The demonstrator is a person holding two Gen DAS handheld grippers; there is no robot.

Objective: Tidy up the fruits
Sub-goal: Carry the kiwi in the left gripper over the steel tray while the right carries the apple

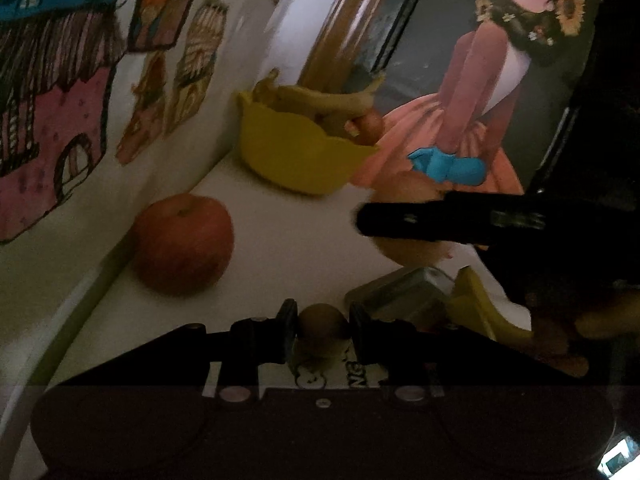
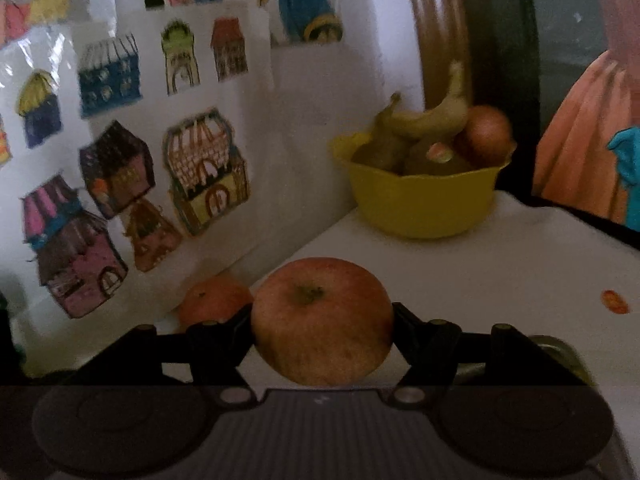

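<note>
My left gripper (image 1: 323, 330) is shut on a small brown fruit (image 1: 322, 320), low over the white tabletop (image 1: 288, 232). My right gripper (image 2: 322, 328) is shut on a red-yellow apple (image 2: 322, 324); in the left wrist view that apple (image 1: 404, 216) sits behind the right gripper's black finger (image 1: 440, 218). A yellow bowl (image 2: 420, 196) at the back holds bananas (image 2: 436, 114) and round fruits; it also shows in the left wrist view (image 1: 300, 152). A reddish apple (image 1: 182, 244) lies by the wall, and it shows as an orange-red fruit (image 2: 214, 300) in the right wrist view.
A wall with house drawings (image 2: 120, 168) borders the table on the left. A picture of a girl in a pink dress (image 1: 472, 92) stands behind. A metal lidded box (image 1: 404, 292) and a yellow object (image 1: 484, 308) lie right of my left gripper. A small orange sticker (image 2: 614, 302) lies on the table.
</note>
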